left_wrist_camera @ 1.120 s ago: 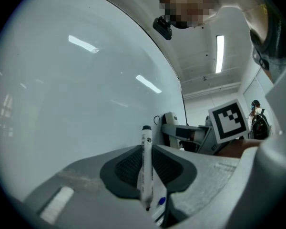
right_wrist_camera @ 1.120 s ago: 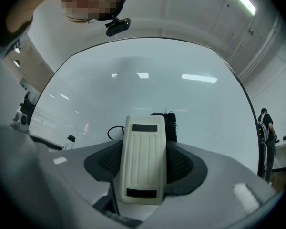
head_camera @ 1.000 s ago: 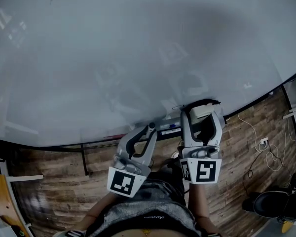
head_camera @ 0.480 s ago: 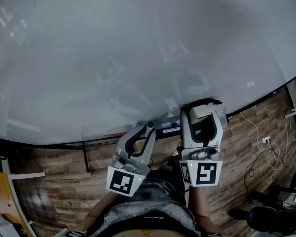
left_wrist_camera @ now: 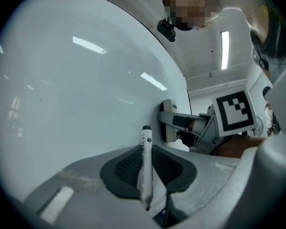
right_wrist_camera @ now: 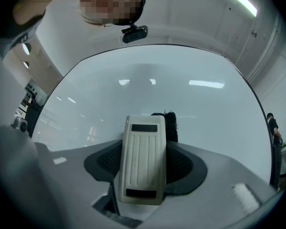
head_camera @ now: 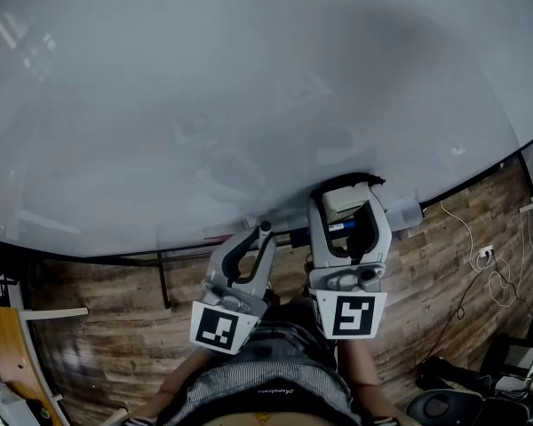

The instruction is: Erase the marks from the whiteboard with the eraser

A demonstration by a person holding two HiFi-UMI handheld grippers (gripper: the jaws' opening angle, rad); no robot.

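The whiteboard [head_camera: 249,87] fills the upper head view, and I see no marks on it. My right gripper [head_camera: 346,193] is shut on the cream eraser [head_camera: 345,202], near the board's lower edge. In the right gripper view the eraser [right_wrist_camera: 143,161] stands between the jaws, its dark felt [right_wrist_camera: 171,125] facing the whiteboard [right_wrist_camera: 157,89]. My left gripper [head_camera: 263,232], just to the left, is shut on a white marker [left_wrist_camera: 146,166] with a black cap, pointing along the whiteboard [left_wrist_camera: 76,104]. From the left gripper view the eraser [left_wrist_camera: 168,127] sits close against the board.
A narrow tray ledge [head_camera: 204,242] runs under the board, with a blue-ended marker [head_camera: 338,228] on it. Below is wooden floor [head_camera: 98,327]. White cables [head_camera: 480,264] lie at the right, a dark chair base [head_camera: 444,406] at bottom right, a wooden panel [head_camera: 0,344] at far left.
The right gripper with the eraser has shifted a little left and up along the board's lower edge. The left gripper has barely moved.
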